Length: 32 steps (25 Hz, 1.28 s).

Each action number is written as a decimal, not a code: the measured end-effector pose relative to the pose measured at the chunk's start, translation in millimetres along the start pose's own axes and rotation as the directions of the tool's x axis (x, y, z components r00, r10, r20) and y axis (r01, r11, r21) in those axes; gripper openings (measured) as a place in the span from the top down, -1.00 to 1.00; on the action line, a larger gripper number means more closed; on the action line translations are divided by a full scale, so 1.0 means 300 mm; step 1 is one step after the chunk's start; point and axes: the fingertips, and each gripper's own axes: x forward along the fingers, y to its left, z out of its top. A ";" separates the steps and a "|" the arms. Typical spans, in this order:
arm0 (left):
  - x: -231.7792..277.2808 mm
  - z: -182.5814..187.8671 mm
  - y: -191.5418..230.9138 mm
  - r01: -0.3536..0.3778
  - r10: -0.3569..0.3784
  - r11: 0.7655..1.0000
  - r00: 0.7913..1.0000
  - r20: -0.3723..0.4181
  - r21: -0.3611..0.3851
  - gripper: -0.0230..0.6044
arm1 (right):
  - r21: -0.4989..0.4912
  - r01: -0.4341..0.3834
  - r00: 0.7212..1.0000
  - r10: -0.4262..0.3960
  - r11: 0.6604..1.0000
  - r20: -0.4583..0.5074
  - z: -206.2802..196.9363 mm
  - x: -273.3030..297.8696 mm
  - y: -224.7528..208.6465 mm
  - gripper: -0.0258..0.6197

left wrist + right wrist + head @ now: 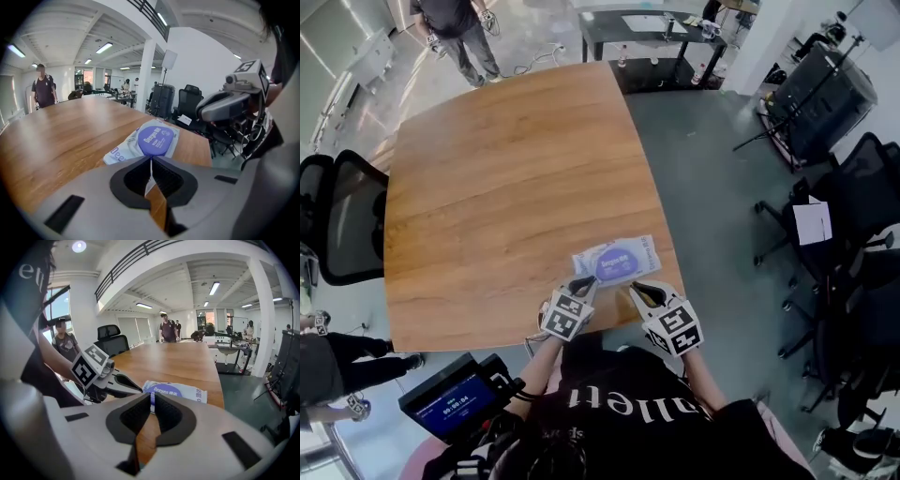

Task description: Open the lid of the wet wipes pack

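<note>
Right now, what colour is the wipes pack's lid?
Purple, with white writing; the lid shows best in the left gripper view.

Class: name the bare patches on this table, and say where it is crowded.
The table is bare from its far edge to the wet wipes pack, and along the left side by the black chair. Crowded only at the near-right edge, where left tool and right tool sit beside the pack.

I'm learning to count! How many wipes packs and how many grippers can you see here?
White wet wipes pack with round purple lid: 1
Grey two-jaw grippers: 2, left gripper and right gripper
Total: 3
</note>
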 end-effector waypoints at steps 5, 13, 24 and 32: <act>0.036 -0.060 0.002 0.040 -0.035 0.998 0.994 -0.099 0.042 0.92 | -0.059 -0.005 0.990 -0.004 0.998 -0.140 -0.059 0.089 -0.038 0.64; 0.046 -0.084 -0.011 0.110 -0.099 0.991 0.986 -0.136 0.077 0.92 | -0.295 0.022 0.957 -0.106 0.955 -0.270 -0.130 0.176 -0.079 0.58; 0.050 -0.069 -0.036 0.150 -0.138 0.987 0.977 -0.165 0.065 0.92 | -0.617 -0.112 0.931 -0.134 0.779 -0.339 -0.148 0.178 -0.080 0.49; 0.055 -0.069 -0.039 0.150 -0.135 0.985 0.978 -0.161 0.085 0.92 | -0.514 -0.004 0.982 -0.093 0.858 -0.163 0.067 0.125 -0.116 0.49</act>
